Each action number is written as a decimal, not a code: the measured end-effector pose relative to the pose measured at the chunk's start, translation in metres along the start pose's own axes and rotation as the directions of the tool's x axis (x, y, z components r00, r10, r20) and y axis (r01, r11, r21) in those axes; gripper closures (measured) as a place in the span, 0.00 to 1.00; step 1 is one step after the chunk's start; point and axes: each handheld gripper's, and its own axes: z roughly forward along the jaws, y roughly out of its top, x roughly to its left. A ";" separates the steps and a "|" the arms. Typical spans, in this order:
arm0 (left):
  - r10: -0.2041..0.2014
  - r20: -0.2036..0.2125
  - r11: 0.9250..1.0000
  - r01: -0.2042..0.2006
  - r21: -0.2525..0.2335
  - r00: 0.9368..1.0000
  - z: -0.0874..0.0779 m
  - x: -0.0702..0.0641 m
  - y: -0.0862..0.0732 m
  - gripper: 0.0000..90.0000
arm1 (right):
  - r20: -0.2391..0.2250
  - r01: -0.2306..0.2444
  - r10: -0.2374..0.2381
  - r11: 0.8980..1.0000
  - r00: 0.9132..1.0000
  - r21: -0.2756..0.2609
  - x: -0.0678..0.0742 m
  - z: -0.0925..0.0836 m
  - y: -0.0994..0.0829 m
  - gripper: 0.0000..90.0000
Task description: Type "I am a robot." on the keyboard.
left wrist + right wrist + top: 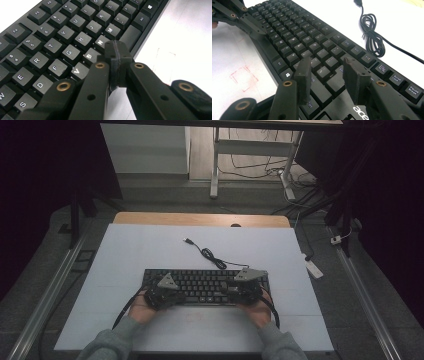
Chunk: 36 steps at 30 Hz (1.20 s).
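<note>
Keyboard point(205, 286) at frame centre; left gripper point(117, 62) closed, empty, over spacebar edge; right gripper point(328, 80) half-open, empty, above keys.

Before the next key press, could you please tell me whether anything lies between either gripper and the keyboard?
Nothing visible does. The left gripper, fingers shut, hovers over the keyboard near the space bar; the right gripper, fingers open, hangs over its right-hand keys. The coiled cable lies behind the keyboard.

Keyboard point(205, 286) mid-table point(150, 250), cable point(212, 257) behind, grippers at L/R ends.
</note>
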 end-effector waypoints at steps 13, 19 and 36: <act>-0.012 0.007 0.998 0.012 -0.056 1.000 -0.008 0.002 0.000 0.99 | 0.002 -0.001 0.001 1.000 1.000 0.001 0.000 0.000 0.000 0.65; -0.026 0.018 0.997 0.028 -0.073 0.999 -0.010 0.003 0.000 0.93 | 0.003 0.001 -0.001 1.000 1.000 -0.003 0.000 0.000 0.000 0.65; -0.149 -0.040 0.976 0.141 -0.167 0.988 -0.043 0.022 -0.006 0.45 | -0.003 0.002 -0.002 1.000 1.000 -0.008 0.000 -0.001 0.000 0.65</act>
